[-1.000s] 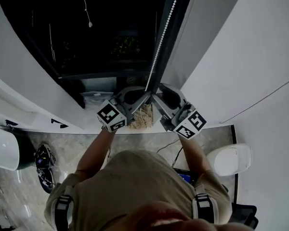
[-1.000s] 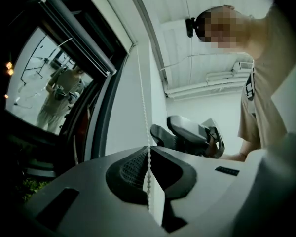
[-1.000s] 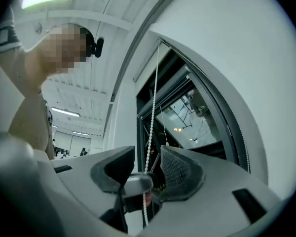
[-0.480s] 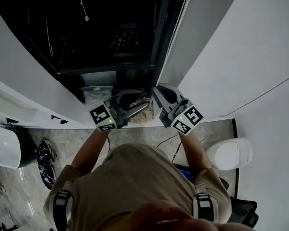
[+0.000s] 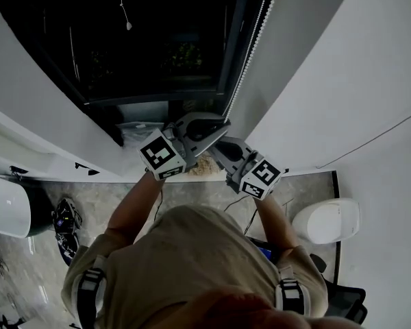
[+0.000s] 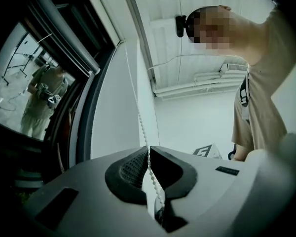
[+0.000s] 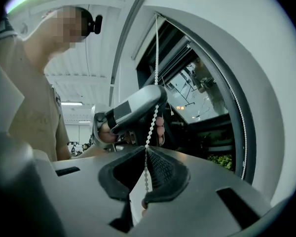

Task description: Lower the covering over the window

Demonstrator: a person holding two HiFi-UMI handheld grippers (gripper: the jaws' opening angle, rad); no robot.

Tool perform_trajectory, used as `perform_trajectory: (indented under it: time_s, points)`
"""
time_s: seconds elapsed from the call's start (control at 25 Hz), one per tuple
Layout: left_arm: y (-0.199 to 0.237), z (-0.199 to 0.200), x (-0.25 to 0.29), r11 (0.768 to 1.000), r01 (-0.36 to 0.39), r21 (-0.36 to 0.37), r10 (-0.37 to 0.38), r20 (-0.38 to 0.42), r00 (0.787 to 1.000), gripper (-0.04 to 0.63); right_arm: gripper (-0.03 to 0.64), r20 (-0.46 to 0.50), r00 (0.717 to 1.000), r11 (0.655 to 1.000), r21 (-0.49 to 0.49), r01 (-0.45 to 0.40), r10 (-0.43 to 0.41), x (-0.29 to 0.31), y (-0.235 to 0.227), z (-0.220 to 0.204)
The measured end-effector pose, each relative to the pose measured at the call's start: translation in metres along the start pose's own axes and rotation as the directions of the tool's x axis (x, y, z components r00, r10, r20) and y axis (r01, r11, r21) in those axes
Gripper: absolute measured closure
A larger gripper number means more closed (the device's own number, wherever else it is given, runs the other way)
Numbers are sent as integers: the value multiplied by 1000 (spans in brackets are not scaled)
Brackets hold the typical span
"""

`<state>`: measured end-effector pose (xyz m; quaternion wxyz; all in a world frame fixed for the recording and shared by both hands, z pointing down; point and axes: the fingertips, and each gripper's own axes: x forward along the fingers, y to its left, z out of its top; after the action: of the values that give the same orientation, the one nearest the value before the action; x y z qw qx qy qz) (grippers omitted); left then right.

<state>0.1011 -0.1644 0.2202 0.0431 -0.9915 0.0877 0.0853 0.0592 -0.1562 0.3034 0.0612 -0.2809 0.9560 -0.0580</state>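
Observation:
A white bead chain (image 5: pixel 253 46) hangs down the right edge of the dark window (image 5: pixel 157 40). My left gripper (image 5: pixel 226 122) is the upper one. In the left gripper view the chain (image 6: pixel 135 98) runs into its jaws (image 6: pixel 148 149), which have just been closing and are shut on it. My right gripper (image 5: pixel 214 144) sits just below and nearer me. Its jaws (image 7: pixel 146 149) have just closed and pinch the same chain (image 7: pixel 156 48), which comes down past the left gripper (image 7: pixel 138 107). The covering itself is out of view.
A thin cord with a small pull (image 5: pixel 128 26) hangs in front of the glass. A dried plant (image 5: pixel 205 164) sits on the sill under the grippers. White walls curve on both sides. A toilet (image 5: pixel 327 221) and a white basin (image 5: pixel 3 208) stand on the floor below.
The left gripper dipped, then climbed up the chain and now sits above the right one. The right gripper has come down, and its jaws went from wide apart to shut on the chain.

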Motion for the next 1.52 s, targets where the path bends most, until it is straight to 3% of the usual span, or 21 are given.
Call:
perform_trajectory:
  time_s: [0.16,0.32,0.36,0.4,0.64,0.68,0.72,0.76,0.84,0.92,1.0,1.08,1.12,1.24,1.32,1.44,1.52]
  points:
    - [0,1,-10,996,24,-82,-18,68,997,553,600,-25,1000,999,34,3,-2,0,-1,-8]
    - [-2,10,-8,997,28,-77,-20,98,995,488,600,-21,1000,999,44,14,-13,1,-2,-7]
    - [-2,9,-8,997,17,-80,-9,95,995,488,600,-21,1000,999,49,17,-16,0,-1,-7]
    - [-1,8,-8,996,3,-86,5,88,996,565,600,-24,1000,999,50,19,-18,-1,1,-7]
    - [10,-26,-17,993,-81,-88,82,3,997,571,598,-144,990,999,-42,-3,-3,-12,10,-30]
    - [12,-34,-21,990,-93,-103,93,-6,996,571,588,-171,985,999,-51,-9,0,-17,11,-32]
    - [12,-42,-26,988,-99,-121,98,-12,995,571,513,-176,984,999,-52,-3,-6,-23,10,-28]
    - [10,-48,-29,986,-98,-134,97,-16,995,571,476,-152,988,998,-53,20,-28,-29,6,-17]
    - [-1,-58,-32,987,-72,-144,69,-23,997,571,468,-22,994,992,-60,107,-108,-37,-5,21]
    - [-20,-68,-31,988,-28,-150,24,-31,999,571,469,112,980,984,-57,169,-162,-39,-9,54]
    - [-43,-77,-30,986,11,-167,-18,-40,999,571,471,144,978,982,-87,165,-151,-32,0,64]
    - [-57,-79,-32,983,31,-182,-39,-42,998,571,524,111,987,983,-128,133,-119,-23,12,62]
    - [-59,-77,-35,982,36,-188,-42,-29,999,571,583,102,988,984,-129,125,-112,-20,15,61]
    - [-39,-57,-59,960,69,-272,-31,141,989,569,603,98,985,984,-94,151,-141,-23,7,55]
    - [-11,-37,-71,945,49,-322,29,232,972,481,603,11,989,987,-71,146,-146,-23,-1,27]
    - [-2,-5,-52,982,17,-187,20,197,980,438,603,-102,991,996,-12,88,-89,-14,7,-10]
    - [-8,11,-30,988,43,-146,-18,166,986,437,603,-112,992,998,-2,62,-62,-8,11,-12]
